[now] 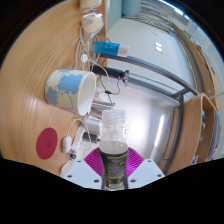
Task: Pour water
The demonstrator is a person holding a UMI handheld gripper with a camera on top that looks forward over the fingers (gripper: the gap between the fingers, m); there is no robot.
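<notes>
Wooden tabletop [45, 60] filled my view, tilted steeply, with a pale floor and a metal frame [165, 90] beyond its edge. My gripper [115, 165] was clamped on 1 clear plastic bottle [114, 145], both magenta pads [95, 160] pressed against its sides; the bottle stood upright between the fingers, its neck and white cap nearest the mug. Taking the bottle as my landmark: 1 white mug [72, 88] with blue patches lay just beyond its cap, mouth turned toward it. A red disc [47, 142] sat beside the bottle on the wood. Past the mug lay a small white and blue object [108, 49], with a thin cable [88, 40] near it
</notes>
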